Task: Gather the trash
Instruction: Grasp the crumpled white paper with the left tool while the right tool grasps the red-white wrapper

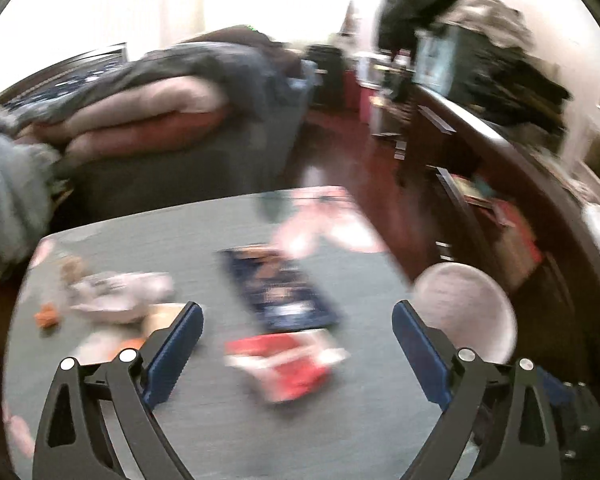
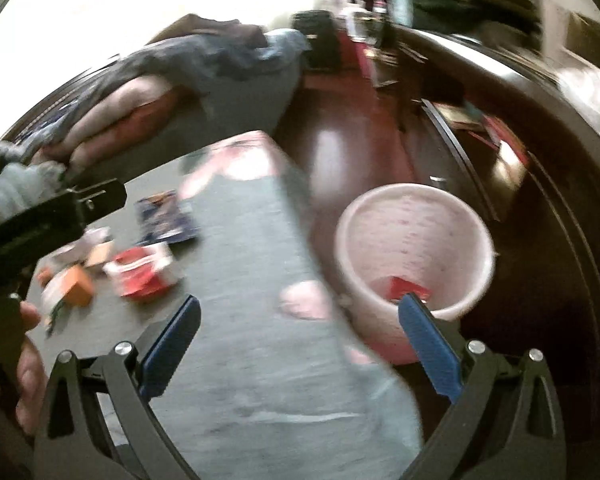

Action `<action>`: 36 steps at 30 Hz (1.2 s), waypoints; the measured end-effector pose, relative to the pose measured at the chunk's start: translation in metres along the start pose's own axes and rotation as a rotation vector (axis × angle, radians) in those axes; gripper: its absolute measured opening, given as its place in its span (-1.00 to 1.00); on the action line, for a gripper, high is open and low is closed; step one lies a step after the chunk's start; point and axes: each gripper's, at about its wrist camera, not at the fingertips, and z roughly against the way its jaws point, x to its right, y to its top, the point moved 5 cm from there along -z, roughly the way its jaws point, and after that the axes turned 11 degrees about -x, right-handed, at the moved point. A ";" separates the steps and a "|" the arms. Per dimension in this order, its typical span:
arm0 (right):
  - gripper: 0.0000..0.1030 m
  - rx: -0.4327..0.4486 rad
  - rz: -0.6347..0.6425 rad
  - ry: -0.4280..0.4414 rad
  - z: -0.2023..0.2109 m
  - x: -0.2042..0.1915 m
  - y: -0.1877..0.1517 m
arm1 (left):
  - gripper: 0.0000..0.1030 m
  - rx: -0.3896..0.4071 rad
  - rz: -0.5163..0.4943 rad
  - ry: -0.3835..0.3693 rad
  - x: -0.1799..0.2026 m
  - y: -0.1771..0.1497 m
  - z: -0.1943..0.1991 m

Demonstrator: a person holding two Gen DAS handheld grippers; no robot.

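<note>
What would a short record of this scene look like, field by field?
surface: grey table
bin: pale round bin beside the table, a red scrap inside
trash on table: red-and-white wrapper, dark blue packet, orange piece, crumpled pale wrapper
left gripper: open, empty
right gripper: open, empty
image: blurred

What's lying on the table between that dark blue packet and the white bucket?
Nothing: in the left wrist view, bare grey table runs from the dark blue packet to its edge, with the white bucket just beyond.
</note>
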 end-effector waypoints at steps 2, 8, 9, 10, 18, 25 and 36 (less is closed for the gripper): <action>0.93 -0.003 0.034 0.016 0.000 -0.021 0.000 | 0.93 0.007 0.034 0.046 -0.029 0.000 0.001; 0.93 -0.021 0.109 0.043 -0.009 -0.073 0.002 | 0.92 -0.031 0.107 0.144 -0.112 0.003 -0.017; 0.93 -0.024 0.119 0.045 -0.012 -0.079 0.003 | 0.92 -0.045 0.108 0.141 -0.122 0.005 -0.024; 0.93 -0.027 0.128 0.046 -0.014 -0.086 0.004 | 0.92 -0.061 0.105 0.135 -0.130 0.007 -0.032; 0.93 -0.048 0.147 0.027 -0.040 -0.109 0.016 | 0.92 -0.139 0.018 0.158 -0.148 0.010 -0.081; 0.93 -0.087 0.151 0.016 -0.074 -0.119 0.028 | 0.42 -0.161 -0.013 0.125 -0.147 0.009 -0.103; 0.84 -0.108 0.192 0.050 -0.100 -0.137 0.028 | 0.32 -0.071 0.090 0.073 -0.167 0.014 -0.079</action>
